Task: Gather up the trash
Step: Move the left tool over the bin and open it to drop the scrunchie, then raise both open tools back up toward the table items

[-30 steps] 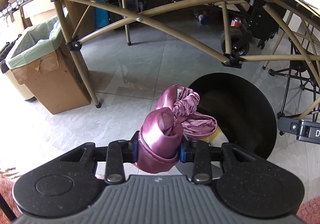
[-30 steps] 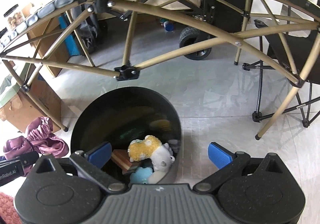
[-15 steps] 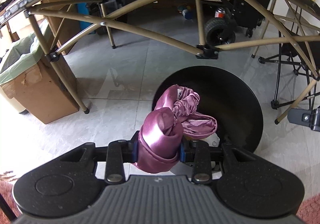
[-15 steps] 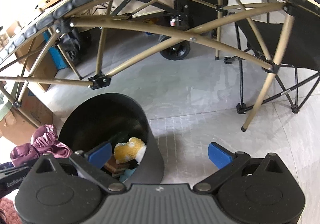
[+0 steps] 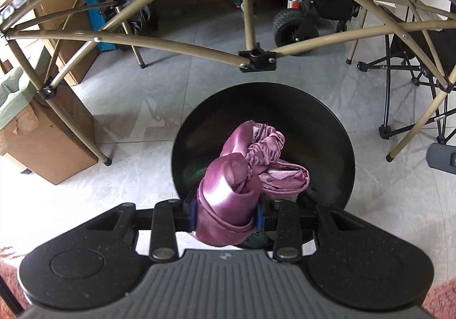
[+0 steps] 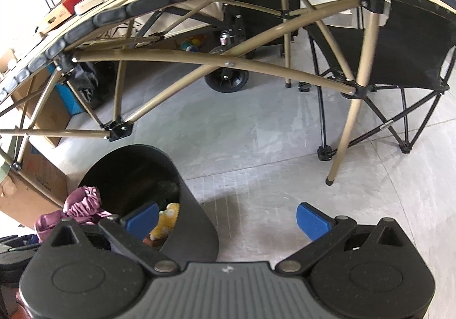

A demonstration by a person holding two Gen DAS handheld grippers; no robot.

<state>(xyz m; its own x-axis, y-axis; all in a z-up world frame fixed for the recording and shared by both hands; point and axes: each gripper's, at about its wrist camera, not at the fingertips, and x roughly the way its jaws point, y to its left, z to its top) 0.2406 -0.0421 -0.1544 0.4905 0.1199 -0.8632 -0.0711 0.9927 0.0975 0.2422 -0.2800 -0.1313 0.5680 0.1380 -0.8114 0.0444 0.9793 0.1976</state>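
Left tool [image 5: 225, 212] pinching a bundled purple satin cloth [image 5: 245, 176] above the open black bin [image 5: 336, 130], right tool [image 6: 228, 217] spread wide and empty beside the bin's wall, yellow plush toy [image 6: 166, 222] inside, folding worktop frame [image 5: 258, 58] just behind, cardboard box [image 5: 42, 145] left

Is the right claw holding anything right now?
No, the right claw stands wide open with only bare floor between its blue pads.

One black bin [image 5: 336, 130], one purple cloth [image 5: 228, 190], two grippers [image 5: 226, 215] [image 6: 228, 217].
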